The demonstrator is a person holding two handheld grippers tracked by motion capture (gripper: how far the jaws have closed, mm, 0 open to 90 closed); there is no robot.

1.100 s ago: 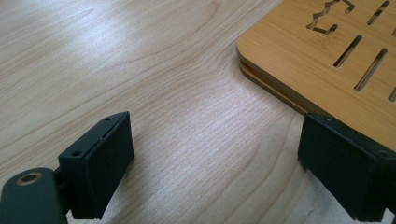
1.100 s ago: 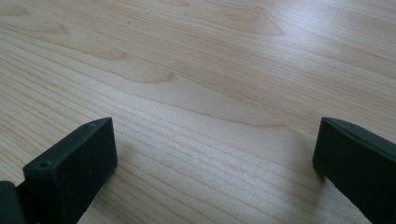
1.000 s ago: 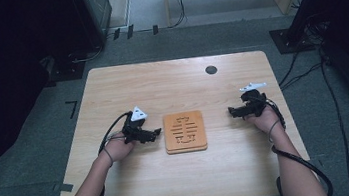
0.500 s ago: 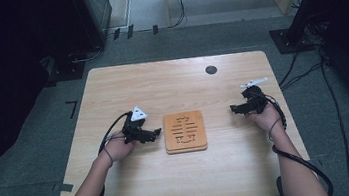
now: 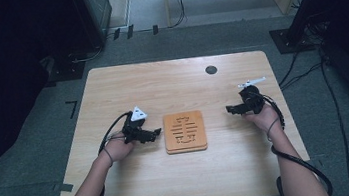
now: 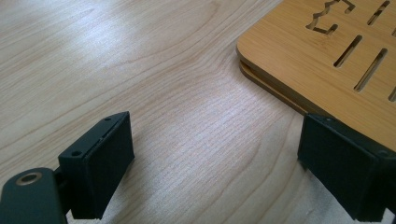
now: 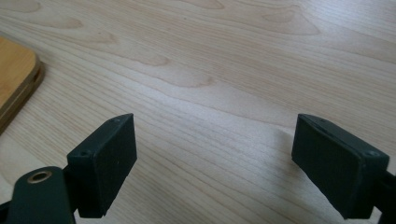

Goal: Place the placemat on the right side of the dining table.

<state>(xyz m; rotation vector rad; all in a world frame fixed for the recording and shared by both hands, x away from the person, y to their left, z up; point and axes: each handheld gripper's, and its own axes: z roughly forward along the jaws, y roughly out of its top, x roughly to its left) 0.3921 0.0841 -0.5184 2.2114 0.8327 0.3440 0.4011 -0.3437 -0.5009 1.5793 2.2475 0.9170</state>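
In the high view, a flat square bamboo-coloured wooden board with cut-out slots lies at the centre of the frame on the pale wood-grain surface. It carries nothing on top. The left tongs sit just left of the board, near its left edge, in the person's left hand, with a grey three-cornered plate on top. The right tongs sit to the right of the board, a little apart from it, in the right hand. A small dark round disc is set in the surface at upper right of centre.

In the left gripper view, the left tongs stand wide apart with bare surface between them and grip nothing. The slotted board fills the upper right of the frame, and its near corner lies just beside the right-hand jaw.

In the right gripper view, the right tongs are wide apart, though they have just closed in slightly, with nothing between them but the surface. The rounded corner of the board shows at the left edge, clear of the jaws.
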